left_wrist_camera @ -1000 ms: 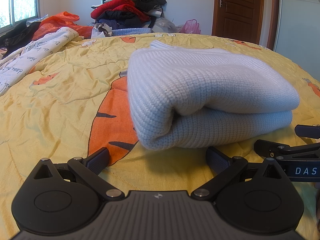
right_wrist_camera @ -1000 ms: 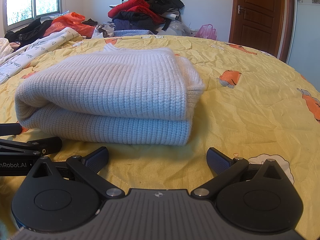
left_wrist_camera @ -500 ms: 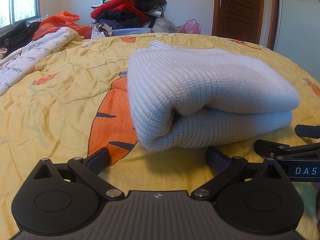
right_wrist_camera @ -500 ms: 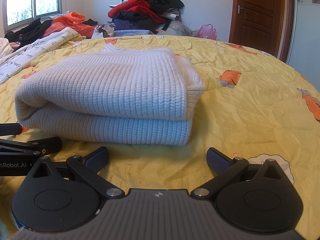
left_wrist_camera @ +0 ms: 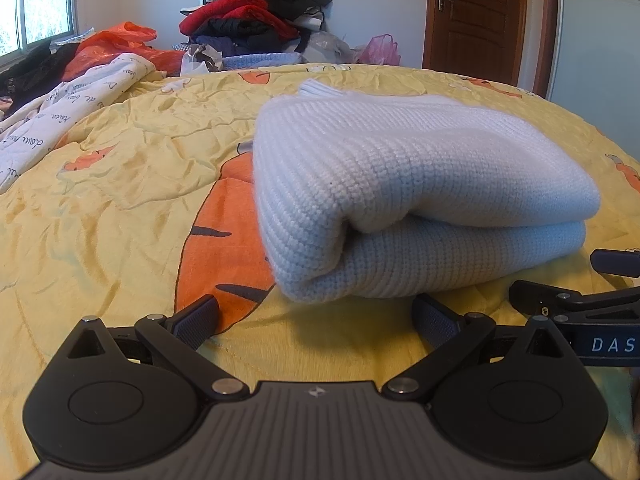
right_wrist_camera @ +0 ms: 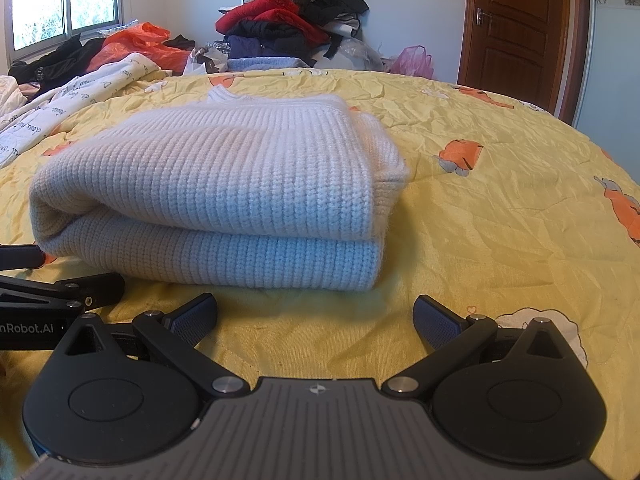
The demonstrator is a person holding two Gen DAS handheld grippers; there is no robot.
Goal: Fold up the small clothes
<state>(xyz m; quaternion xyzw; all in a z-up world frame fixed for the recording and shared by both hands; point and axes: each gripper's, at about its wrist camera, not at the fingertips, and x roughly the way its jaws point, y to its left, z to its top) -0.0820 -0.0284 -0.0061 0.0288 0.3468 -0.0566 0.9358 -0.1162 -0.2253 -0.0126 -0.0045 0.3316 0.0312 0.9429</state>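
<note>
Over on the far left, a white printed blanket [left_wrist_camera: 60, 120] lies along the edge of the bed, with an orange plastic bag [left_wrist_camera: 116, 42] behind it under the window [left_wrist_camera: 36, 4]. Next comes the yellow carrot-print bedspread [left_wrist_camera: 120, 184], pretty wrinkled. The left tongs [left_wrist_camera: 316, 316] sit low on it, spread wide and gripping nothing, just short of the sweater. That white knit sweater [left_wrist_camera: 400, 184] lies folded in a thick double layer in the middle of the bed, rounded fold toward the left tongs. Behind it a messy pile of clothes [left_wrist_camera: 256, 20] is stacked against the wall, red and black stuff mostly. The right tongs [right_wrist_camera: 316, 316] are also spread wide and empty, resting near the sweater's front edge, not touching it. Each camera catches the other tool beside it. Further right there's a pink bag [right_wrist_camera: 412, 60], then a brown wooden door [right_wrist_camera: 516, 28].
</note>
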